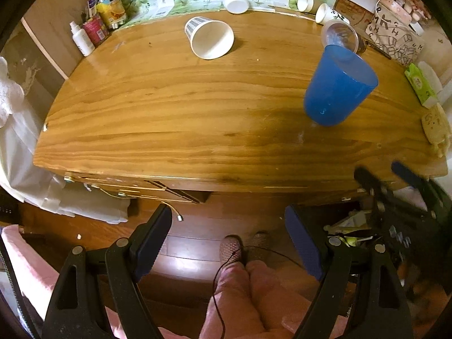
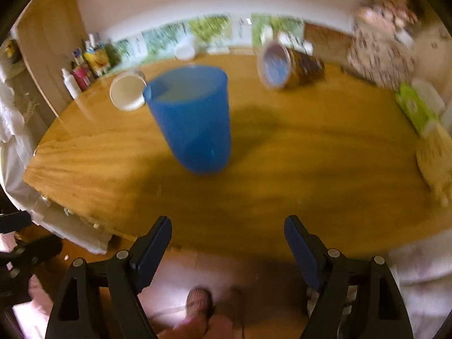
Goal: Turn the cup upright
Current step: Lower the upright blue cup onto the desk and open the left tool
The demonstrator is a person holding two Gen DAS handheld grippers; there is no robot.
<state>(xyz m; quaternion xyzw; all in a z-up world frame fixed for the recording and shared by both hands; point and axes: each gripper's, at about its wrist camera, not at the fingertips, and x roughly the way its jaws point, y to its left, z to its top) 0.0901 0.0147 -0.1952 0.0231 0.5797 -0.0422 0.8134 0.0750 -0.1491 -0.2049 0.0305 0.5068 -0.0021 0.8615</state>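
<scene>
A blue plastic cup (image 1: pixel 339 87) stands upright on the wooden table (image 1: pixel 169 107), mouth up; it also shows in the right wrist view (image 2: pixel 195 121), blurred. My left gripper (image 1: pixel 228 227) is open and empty, held off the table's front edge above the floor. My right gripper (image 2: pixel 227 236) is open and empty at the table's front edge, well short of the blue cup; it also appears in the left wrist view (image 1: pixel 384 175) at the right edge. A white paper cup (image 1: pixel 209 36) lies on its side at the back. A clear cup (image 1: pixel 341 35) lies on its side behind the blue cup.
Bottles (image 1: pixel 93 25) stand at the back left corner. More white cups (image 1: pixel 234 0) lie along the back wall. A patterned bag (image 1: pixel 395 36), a green tissue pack (image 1: pixel 419 84) and a yellow object (image 1: pixel 436 124) line the right edge. The person's legs (image 1: pixel 243 288) are below.
</scene>
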